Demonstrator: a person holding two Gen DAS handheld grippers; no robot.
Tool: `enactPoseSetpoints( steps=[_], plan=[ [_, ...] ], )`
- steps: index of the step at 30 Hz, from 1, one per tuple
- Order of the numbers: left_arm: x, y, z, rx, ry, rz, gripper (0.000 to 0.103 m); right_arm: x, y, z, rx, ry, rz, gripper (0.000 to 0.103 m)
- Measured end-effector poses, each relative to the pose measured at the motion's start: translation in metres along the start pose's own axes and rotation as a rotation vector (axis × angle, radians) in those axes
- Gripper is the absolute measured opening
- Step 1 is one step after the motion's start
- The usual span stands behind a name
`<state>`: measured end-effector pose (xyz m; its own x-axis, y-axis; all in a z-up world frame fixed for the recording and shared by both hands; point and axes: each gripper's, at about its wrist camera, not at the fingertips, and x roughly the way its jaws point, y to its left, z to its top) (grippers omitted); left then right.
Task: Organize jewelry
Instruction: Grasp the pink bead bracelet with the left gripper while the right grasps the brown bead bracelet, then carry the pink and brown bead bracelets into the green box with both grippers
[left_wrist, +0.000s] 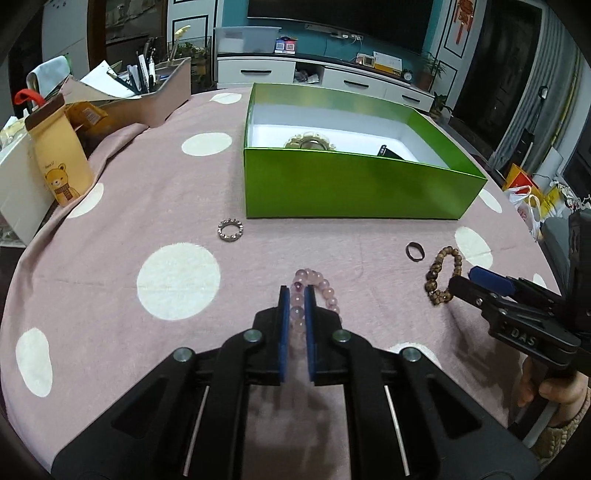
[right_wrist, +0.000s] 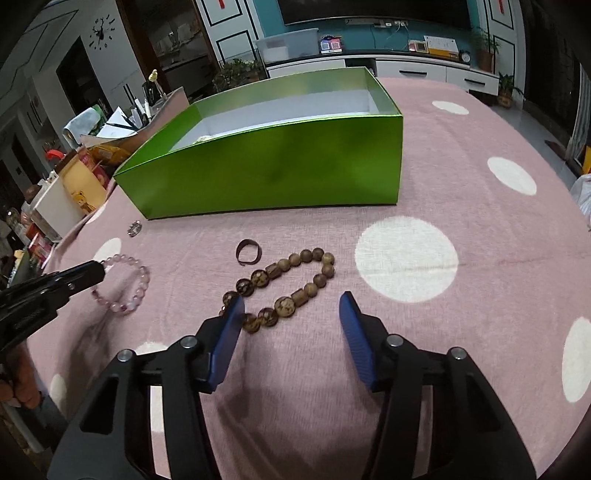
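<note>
My left gripper (left_wrist: 296, 291) is shut on a pink bead bracelet (left_wrist: 320, 287) that lies on the pink cloth; it also shows in the right wrist view (right_wrist: 127, 284). My right gripper (right_wrist: 293, 302) is open, its fingers on either side of a brown wooden bead bracelet (right_wrist: 284, 286), seen too in the left wrist view (left_wrist: 441, 271). A dark ring (right_wrist: 248, 252) lies just beyond it. A silver studded ring (left_wrist: 229, 229) lies left of the open green box (left_wrist: 354, 184), which holds a gold ornament (left_wrist: 310, 142) and a dark item (left_wrist: 388, 151).
The round table carries a pink cloth with white dots (left_wrist: 177, 280). At the left edge stand a bear-print carton (left_wrist: 59, 158), a white box (left_wrist: 14, 184) and a cardboard tray of pens and papers (left_wrist: 147, 88). A TV cabinet (left_wrist: 332, 74) stands behind.
</note>
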<state>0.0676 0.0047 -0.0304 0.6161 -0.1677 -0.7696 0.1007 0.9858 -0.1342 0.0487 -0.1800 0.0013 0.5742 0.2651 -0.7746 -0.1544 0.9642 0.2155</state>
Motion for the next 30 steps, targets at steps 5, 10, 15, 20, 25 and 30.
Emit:
enactPoseSetpoints(
  steps=[5, 10, 15, 20, 25, 30],
  plan=[
    [-0.003, -0.004, -0.001, 0.003, -0.008, -0.021, 0.007, 0.005, 0.005, 0.003, -0.06, -0.005, -0.1, 0.032],
    [-0.004, -0.007, -0.002, 0.007, -0.009, -0.034, 0.007, 0.005, 0.009, 0.002, -0.121, 0.0, -0.162, 0.022],
    [-0.006, -0.007, -0.003, 0.006, -0.01, -0.038, 0.007, 0.005, 0.01, 0.002, -0.137, -0.003, -0.171, 0.009],
    [-0.01, -0.007, -0.003, 0.006, -0.015, -0.032, 0.007, -0.004, 0.014, -0.002, -0.146, -0.034, -0.144, 0.009],
    [-0.014, -0.008, 0.0, 0.008, -0.025, -0.031, 0.007, -0.019, 0.02, 0.003, -0.151, -0.075, -0.123, 0.009],
    [-0.018, -0.009, 0.003, 0.01, -0.037, -0.031, 0.007, -0.039, 0.025, 0.011, -0.16, -0.128, -0.097, 0.009]
  ],
)
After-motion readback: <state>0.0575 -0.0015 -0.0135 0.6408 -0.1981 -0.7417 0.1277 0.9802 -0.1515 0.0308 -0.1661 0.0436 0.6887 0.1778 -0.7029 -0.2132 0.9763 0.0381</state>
